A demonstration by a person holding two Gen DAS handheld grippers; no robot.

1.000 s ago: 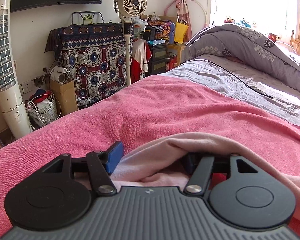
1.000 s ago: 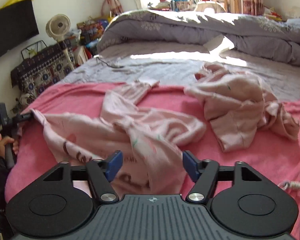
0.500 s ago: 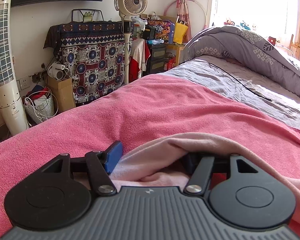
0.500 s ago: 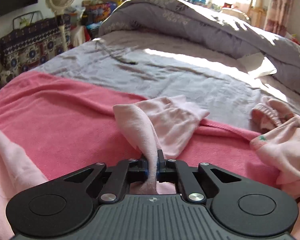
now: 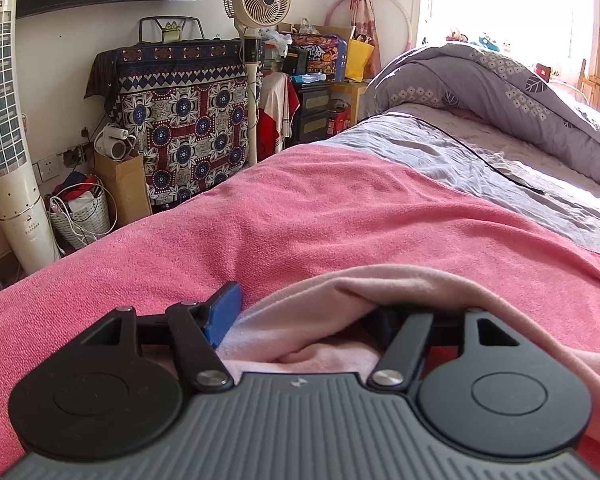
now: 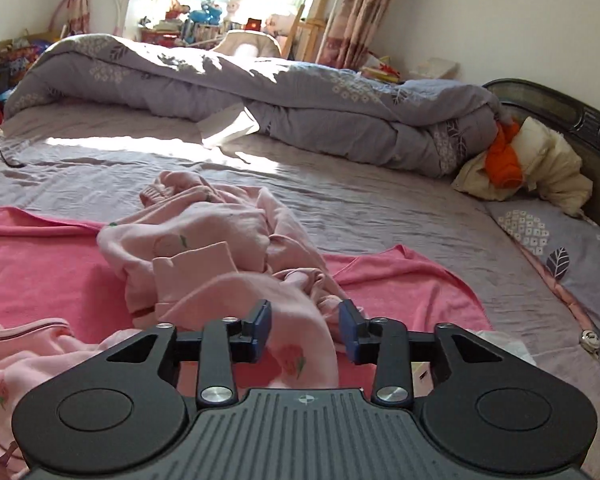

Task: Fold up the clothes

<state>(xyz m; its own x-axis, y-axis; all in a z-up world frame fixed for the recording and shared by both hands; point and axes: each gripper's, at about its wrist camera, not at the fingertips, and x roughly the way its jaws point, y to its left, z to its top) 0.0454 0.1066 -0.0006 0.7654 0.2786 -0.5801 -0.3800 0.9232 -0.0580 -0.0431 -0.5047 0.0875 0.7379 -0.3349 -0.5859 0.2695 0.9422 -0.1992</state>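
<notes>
A light pink garment [image 5: 380,288] lies on the pink towel [image 5: 300,216] on the bed. In the left wrist view its edge drapes over my left gripper [image 5: 304,312], whose jaws stand wide open; the cloth covers the right finger. In the right wrist view my right gripper [image 6: 305,326] is open, and a sleeve of the pink printed garment [image 6: 300,344] lies loose between the fingers. A second crumpled pink garment [image 6: 204,232] lies just beyond it on the pink towel [image 6: 40,264].
A rolled grey duvet [image 6: 300,100] lies across the far side of the grey sheet [image 6: 380,208]. Pillows and orange cloth [image 6: 520,160] sit by the headboard. Beside the bed stand a fan [image 5: 256,4], a patterned covered cabinet [image 5: 180,120] and a basket [image 5: 84,212].
My right gripper was shut on a pink sleeve half a second ago; now it is open, swung to the right, with the cloth loose between its fingers. The left gripper has barely moved.
</notes>
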